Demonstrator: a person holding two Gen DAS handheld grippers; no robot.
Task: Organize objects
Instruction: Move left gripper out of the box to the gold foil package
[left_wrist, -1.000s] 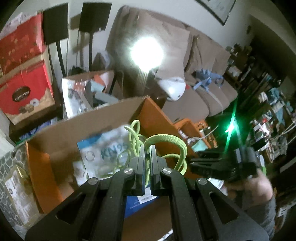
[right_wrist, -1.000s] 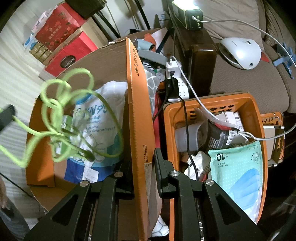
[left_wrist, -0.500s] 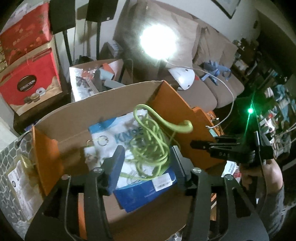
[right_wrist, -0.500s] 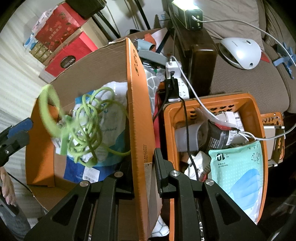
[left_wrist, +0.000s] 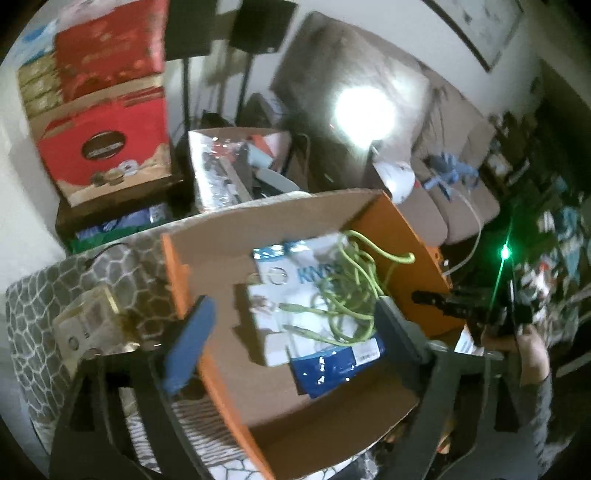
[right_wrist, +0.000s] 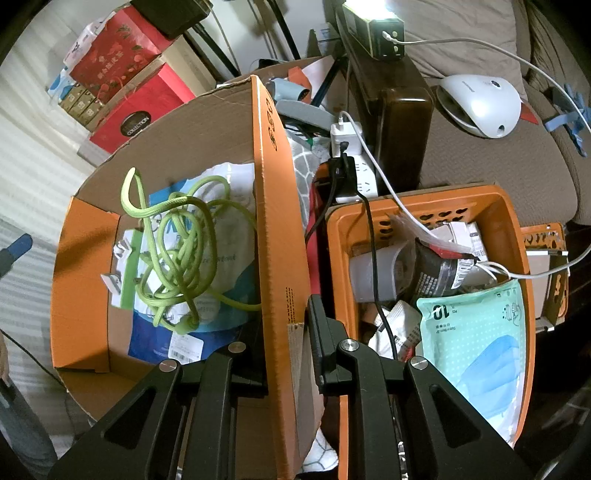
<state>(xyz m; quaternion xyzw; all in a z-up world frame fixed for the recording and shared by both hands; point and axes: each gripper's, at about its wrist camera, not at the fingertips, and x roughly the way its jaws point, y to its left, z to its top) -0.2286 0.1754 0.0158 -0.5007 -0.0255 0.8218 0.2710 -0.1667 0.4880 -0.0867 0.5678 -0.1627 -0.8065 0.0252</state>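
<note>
my left gripper (left_wrist: 291, 328) is hanging spread wide and blurred over the cardboard box (left_wrist: 221, 266). the green cable (right_wrist: 177, 251) is lying tangled on the mask packet (right_wrist: 221, 258), no clear axis. only my right view is showing the right gripper (right_wrist: 288, 332) clamping the box flap (right_wrist: 273, 221).

Dim, blurred (lamp (left_wrist: 364, 112) glare)
</note>
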